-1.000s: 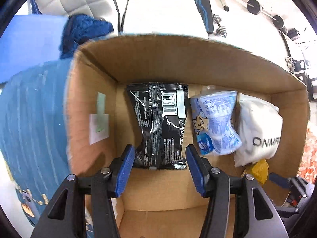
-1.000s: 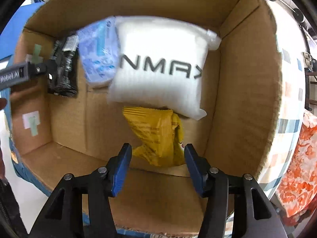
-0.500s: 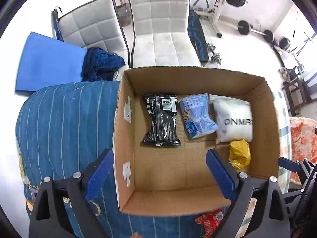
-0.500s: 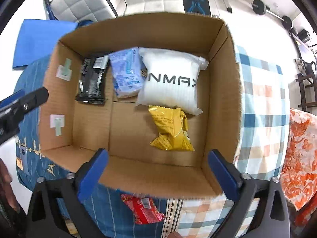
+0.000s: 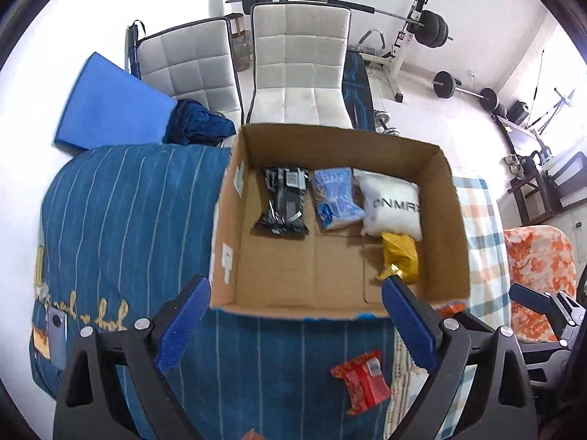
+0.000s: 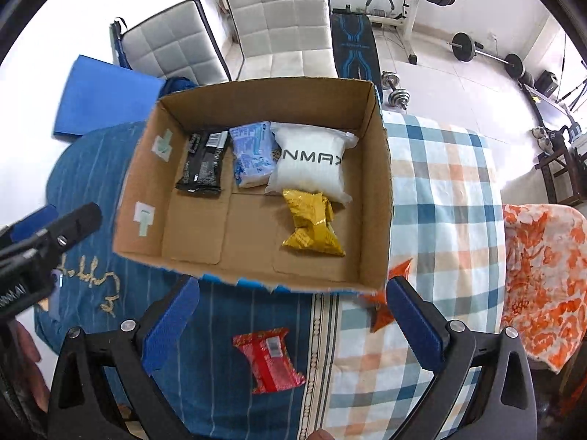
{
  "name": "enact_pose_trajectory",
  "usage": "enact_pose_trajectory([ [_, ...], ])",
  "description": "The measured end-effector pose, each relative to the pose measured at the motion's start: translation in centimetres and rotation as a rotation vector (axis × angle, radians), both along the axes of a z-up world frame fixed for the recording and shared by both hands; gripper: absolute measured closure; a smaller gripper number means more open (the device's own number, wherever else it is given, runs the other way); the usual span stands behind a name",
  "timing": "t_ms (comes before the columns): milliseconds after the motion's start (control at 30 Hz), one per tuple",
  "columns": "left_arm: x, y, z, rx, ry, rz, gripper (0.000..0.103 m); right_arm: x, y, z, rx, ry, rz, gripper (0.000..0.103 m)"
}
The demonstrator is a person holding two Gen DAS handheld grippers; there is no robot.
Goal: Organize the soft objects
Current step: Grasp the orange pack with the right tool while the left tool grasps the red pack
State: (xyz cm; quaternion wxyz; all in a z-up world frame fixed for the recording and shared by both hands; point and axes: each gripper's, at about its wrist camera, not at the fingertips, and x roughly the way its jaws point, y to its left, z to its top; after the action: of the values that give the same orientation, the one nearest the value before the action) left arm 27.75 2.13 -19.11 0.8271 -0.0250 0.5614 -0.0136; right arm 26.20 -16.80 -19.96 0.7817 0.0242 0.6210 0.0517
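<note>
A cardboard box [image 5: 458, 220] [image 6: 381, 183] sits on a blue striped cloth. Inside lie a black packet [image 5: 282, 201] [image 6: 203, 168], a light blue packet [image 5: 335, 198] [image 6: 253, 159], a white pouch [image 5: 392, 207] [image 6: 310, 165] and a yellow packet [image 5: 400, 256] [image 6: 312, 223]. A red packet [image 5: 365, 379] [image 6: 271, 361] lies on the cloth in front of the box, and an orange packet [image 6: 385, 308] sits by the box's near right corner. My left gripper [image 5: 295, 322] and right gripper [image 6: 293, 321] are open and empty, raised above the box's near side.
A checked cloth [image 6: 447, 198] covers the surface right of the box, with an orange floral cloth [image 6: 543, 275] beyond. Two white chairs [image 5: 301, 73], a blue mat [image 5: 110, 110] and gym weights [image 5: 462, 90] stand behind. A phone [image 5: 57, 341] lies at the left.
Both grippers have pulled up and back out of the box and opened wide. The black and yellow packets stay inside. The red and orange packets have come into view.
</note>
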Motion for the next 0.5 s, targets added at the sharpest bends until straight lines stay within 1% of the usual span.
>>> enact_pose_trajectory([
  [167, -2.3, -1.2, 0.4, -0.017, 0.003, 0.005, 0.007, -2.2, -1.3, 1.0, 0.036, -0.014, -0.006, 0.000],
  [267, -3.3, -2.3, 0.4, -0.022, 0.012, 0.004, 0.007, -3.4, -3.1, 1.1, 0.054, -0.015, -0.032, 0.000],
  [367, -4.2, -3.6, -0.6, 0.009, 0.059, -0.002, 0.007, -4.4, -5.7, 0.2, 0.060, 0.003, -0.057, 0.000],
  [467, -5.2, -5.3, -2.6, 0.020, 0.116, -0.011, 0.007, -5.6, -8.9, -1.6, 0.021, 0.011, -0.074, 0.000],
  [500, -5.6, -5.9, -3.7, 0.013, 0.150, -0.013, 0.007, -6.0, -10.0, -2.3, 0.003, 0.021, -0.074, 0.000],
])
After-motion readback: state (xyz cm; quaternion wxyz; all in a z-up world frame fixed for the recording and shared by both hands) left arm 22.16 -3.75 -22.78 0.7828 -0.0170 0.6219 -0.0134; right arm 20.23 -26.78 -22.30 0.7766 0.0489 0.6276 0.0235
